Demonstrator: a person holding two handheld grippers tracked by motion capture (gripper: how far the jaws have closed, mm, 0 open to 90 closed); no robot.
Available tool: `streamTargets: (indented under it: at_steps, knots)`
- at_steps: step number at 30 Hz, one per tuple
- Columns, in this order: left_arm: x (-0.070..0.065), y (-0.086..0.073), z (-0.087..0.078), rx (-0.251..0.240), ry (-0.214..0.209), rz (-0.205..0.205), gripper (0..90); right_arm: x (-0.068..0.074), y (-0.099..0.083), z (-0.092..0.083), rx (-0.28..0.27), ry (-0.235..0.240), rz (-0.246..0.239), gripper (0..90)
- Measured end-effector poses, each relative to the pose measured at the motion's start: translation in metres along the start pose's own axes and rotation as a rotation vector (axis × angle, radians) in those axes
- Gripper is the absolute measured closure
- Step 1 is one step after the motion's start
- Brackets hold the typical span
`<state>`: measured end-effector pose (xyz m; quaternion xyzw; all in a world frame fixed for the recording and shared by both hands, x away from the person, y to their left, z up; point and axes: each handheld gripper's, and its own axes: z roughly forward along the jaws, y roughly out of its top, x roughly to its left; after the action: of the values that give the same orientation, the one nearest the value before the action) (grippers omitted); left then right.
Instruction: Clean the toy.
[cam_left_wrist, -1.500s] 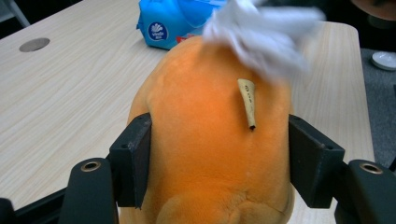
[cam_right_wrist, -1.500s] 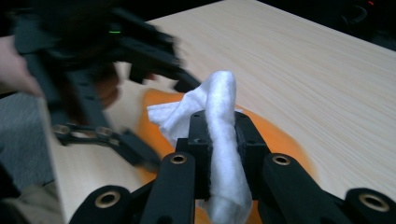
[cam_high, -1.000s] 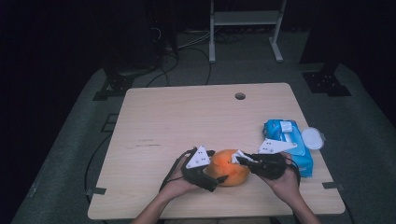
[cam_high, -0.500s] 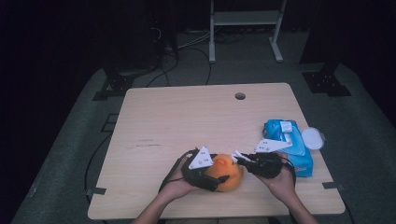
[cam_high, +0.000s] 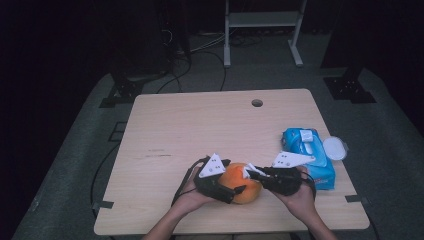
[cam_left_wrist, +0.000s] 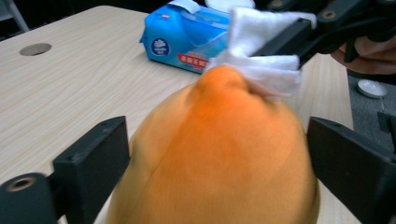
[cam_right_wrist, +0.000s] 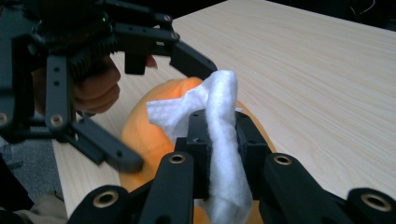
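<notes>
Currently, item 1: orange fruit, lying on table near front edge, approx. centre, btwn both tools. Item 2: left tool, held in left hand; its 2 black jaws straddle the fruit, 1 each side. Jaws have just been opening; in left gripper view gaps show btwn pads and peel, so grip is released w/ fruit in between. Item 3: right tool, held in right hand, clenched on a white wipe. Wipe is folded btwn the jaws, its free end resting against top of fruit. Item 4: blue wipes pack, lying on table at right side, just beyond right tool. Item 5: round white lid, beside pack at table's right edge.
</notes>
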<state>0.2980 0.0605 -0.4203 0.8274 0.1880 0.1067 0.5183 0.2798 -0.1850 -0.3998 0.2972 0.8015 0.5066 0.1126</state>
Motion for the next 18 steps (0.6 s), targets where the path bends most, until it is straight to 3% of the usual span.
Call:
streamTargets:
  at_steps: [2, 5, 8, 11, 15, 18]
  knots:
    - [0.000, -0.003, 0.003, 0.011, -0.008, -0.008, 5.0, -0.001, -0.001, 0.001, 0.005, 0.001, 0.004, 78.1]
    - [-0.003, -0.001, 0.001, 0.029, -0.031, 0.012, 8.3, -0.003, -0.002, 0.001, 0.008, -0.007, 0.006, 78.1]
    - [-0.002, 0.001, -0.004, 0.012, -0.065, 0.037, 9.6, -0.004, -0.003, -0.001, 0.011, -0.021, 0.002, 78.1]
    - [0.006, 0.000, -0.010, -0.004, -0.061, 0.029, 9.0, -0.009, -0.005, -0.003, 0.006, -0.031, 0.014, 78.2]
    - [0.019, -0.010, -0.008, -0.009, -0.056, -0.029, 5.0, -0.017, -0.007, -0.006, 0.005, -0.047, 0.037, 78.2]
    - [0.022, -0.017, -0.002, -0.011, -0.090, -0.074, 3.9, -0.021, -0.008, -0.007, 0.006, -0.050, 0.052, 78.2]
